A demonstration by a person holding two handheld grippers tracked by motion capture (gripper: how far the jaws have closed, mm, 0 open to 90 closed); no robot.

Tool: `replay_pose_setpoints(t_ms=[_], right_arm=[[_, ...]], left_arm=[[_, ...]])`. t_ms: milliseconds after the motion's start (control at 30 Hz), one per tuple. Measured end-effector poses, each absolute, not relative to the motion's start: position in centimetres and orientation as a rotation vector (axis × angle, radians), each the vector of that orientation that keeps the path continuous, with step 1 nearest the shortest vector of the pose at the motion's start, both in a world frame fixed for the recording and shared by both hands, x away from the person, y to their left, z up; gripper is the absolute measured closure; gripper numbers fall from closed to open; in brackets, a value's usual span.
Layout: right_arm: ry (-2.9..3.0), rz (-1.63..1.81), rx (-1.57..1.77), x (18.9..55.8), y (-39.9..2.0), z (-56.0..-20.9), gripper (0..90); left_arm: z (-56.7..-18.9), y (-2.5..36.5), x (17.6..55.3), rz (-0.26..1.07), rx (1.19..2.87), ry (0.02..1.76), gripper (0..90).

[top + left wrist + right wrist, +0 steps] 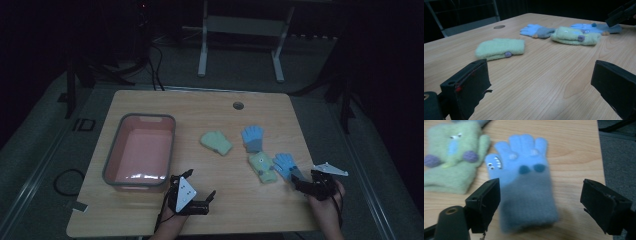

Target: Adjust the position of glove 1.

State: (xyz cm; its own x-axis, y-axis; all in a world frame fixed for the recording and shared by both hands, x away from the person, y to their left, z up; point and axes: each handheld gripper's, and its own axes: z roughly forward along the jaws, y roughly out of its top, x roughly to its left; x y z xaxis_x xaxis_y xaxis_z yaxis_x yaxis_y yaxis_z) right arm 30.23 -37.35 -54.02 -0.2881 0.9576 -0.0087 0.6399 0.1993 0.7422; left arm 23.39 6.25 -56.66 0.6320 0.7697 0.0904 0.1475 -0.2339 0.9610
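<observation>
Two blue gloves and two green mittens lie on the wooden table [165, 105]. My right gripper [296, 183] stands open at the table's right front. Its jaws sit either side of the grey cuff of the near blue glove [285, 164] [526, 182] without pressing on it. Beside that glove lies a green mitten with a face [263, 167] [451, 162]. My left gripper [200, 184] [541, 82] is open and empty near the front edge, pointing toward the plain green mitten [216, 142] [500, 48]. The other blue glove [252, 137] [536, 30] lies farther back.
A pink bin with a grey rim [146, 117] stands on the left half of the table, with nothing seen in it. A round cable hole [238, 105] is near the far edge. Beyond the table stand white frame legs [202, 50].
</observation>
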Motion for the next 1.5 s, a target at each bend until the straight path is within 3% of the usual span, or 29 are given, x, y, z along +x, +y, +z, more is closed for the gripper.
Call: replay_pose_setpoints(t_ms=[167,367,500,1500], right_arm=[[2.017,0.915,1.454,30.4,-37.0,-53.2,17.8],[2.058,0.986,1.48,31.1,-36.8,-52.1,11.1],[2.079,0.978,1.474,32.0,-36.6,-51.2,11.2],[2.241,1.064,1.173,38.6,-31.4,-45.5,27.1]], left_arm=[[-56.7,6.3,23.4,0.686,1.733,0.754,2.1],[-56.7,6.3,23.3,0.692,1.73,0.745,2.1],[-56.7,6.4,23.4,0.684,1.728,0.746,2.1],[-56.7,6.4,23.2,0.683,1.722,0.741,2.1]])
